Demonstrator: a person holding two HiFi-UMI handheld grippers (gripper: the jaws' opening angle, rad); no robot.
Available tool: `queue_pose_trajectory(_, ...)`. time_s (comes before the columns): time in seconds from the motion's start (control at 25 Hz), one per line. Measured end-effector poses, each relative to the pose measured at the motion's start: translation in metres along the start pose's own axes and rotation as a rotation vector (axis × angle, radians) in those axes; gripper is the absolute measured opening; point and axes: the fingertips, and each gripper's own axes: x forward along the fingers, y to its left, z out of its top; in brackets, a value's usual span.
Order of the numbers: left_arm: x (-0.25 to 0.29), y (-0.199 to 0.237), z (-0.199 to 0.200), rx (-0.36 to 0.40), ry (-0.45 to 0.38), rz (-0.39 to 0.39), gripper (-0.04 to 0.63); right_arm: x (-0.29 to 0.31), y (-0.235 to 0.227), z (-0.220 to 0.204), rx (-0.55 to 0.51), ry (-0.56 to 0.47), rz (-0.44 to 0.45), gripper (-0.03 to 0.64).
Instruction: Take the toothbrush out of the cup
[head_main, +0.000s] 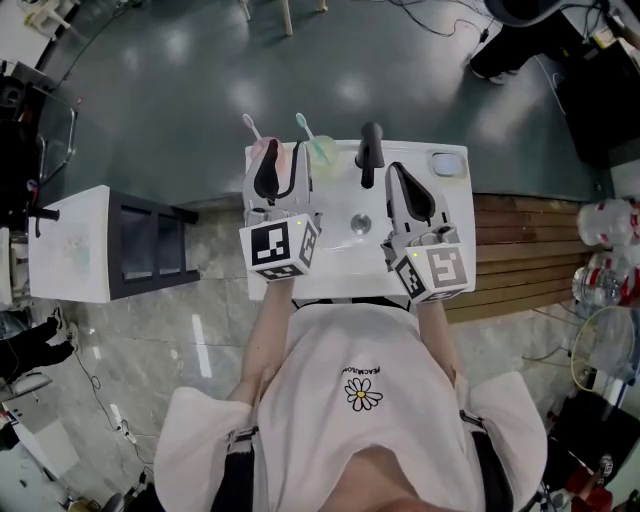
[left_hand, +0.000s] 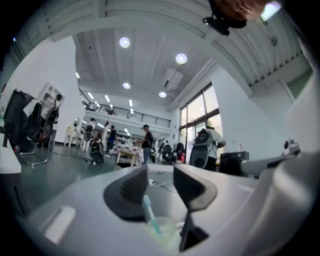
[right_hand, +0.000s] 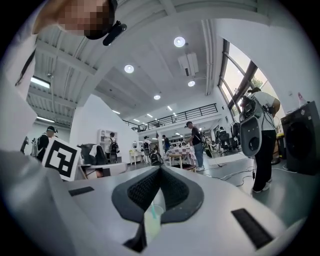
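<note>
A person is standing at a white sink and is holding 2 grippers over it.

The left gripper is pointing at the back left part of the sink top. Its jaws are standing apart with a gap between them. They are not pressing on anything. In the left gripper view, the green cup is showing low down, under the gap. The blue-green toothbrush is sticking up out of it and leaning to the left. So the toothbrush is sitting in the cup, and no jaw is touching it.

In the head view, the green cup is standing at the back edge of the sink top. A pink cup is standing just beside it on the left, and it is holding a pink toothbrush. A black tap is rising up to the right of the green cup.

The right gripper is hanging over the right side of the sink. Its jaws are pressing together, with nothing between them.
</note>
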Motion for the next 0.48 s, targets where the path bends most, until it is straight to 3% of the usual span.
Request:
queue_pose_trajectory(0.08,0.019,0.000,-0.017,-0.023,0.054,-0.027,0.156,-0.004,-0.005,-0.002,0.001,0.006,-0.011,-0.003)
queue_pose_trajectory(0.28,0.057,0.012,-0.081,-0.177,0.233,-0.044,0.176,-0.013,-0.016,-0.004,0.006,0.014,-0.038,-0.003)
queue_pose_trajectory(0.48,0.079,0.011,-0.125,-0.185,0.360,-0.066,0.189,-0.019,-0.027,-0.009,0.016,0.034,-0.064,-0.003)
